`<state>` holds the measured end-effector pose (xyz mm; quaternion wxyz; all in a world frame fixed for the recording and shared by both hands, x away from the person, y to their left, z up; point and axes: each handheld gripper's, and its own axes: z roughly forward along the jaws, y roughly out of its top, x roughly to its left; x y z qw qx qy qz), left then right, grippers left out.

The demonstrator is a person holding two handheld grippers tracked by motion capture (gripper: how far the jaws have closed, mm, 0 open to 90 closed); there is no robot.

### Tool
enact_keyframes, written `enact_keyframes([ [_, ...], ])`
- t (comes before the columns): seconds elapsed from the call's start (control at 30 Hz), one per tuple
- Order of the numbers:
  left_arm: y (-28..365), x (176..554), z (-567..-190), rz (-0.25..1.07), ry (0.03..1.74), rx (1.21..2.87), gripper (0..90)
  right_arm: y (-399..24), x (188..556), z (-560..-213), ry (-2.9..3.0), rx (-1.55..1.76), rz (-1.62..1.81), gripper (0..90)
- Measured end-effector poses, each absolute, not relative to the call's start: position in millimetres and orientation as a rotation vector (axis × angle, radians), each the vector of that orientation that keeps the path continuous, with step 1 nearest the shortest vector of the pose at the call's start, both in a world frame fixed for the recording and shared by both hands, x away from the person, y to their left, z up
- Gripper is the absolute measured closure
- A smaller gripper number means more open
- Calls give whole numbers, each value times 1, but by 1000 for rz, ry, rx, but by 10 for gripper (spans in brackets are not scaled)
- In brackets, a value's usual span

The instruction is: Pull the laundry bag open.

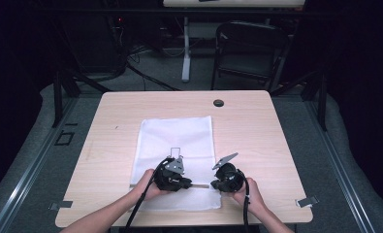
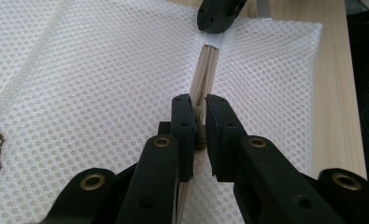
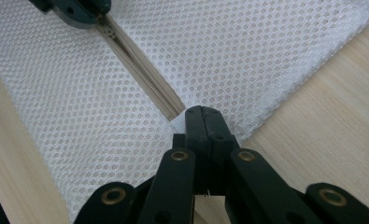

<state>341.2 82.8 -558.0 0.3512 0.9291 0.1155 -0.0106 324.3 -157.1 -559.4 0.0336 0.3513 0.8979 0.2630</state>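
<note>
Left gripper [image 2: 198,128] pinches the zip pull [image 2: 200,122], mostly hidden between its jaws; right gripper [image 3: 203,122] clamps the zip's end on the mesh bag [image 1: 177,133]

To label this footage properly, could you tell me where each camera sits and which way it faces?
High view: above the person's side, looking forward and down at the table; forearms, both grippers.
Left gripper view: along the left gripper at the zipper.
Right gripper view: along the right gripper.
Shared: the mesh bag.
</note>
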Motion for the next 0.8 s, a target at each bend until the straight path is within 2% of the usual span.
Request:
enact_keyframes([
  [0.43, 88, 339, -556, -3, 325, 2404, 827, -157, 324, -559, 2762, 1086, 806, 900],
  [0.8, 97, 340, -557, -35, 343, 2383, 827, -157, 324, -559, 2762, 1086, 805, 900],
])
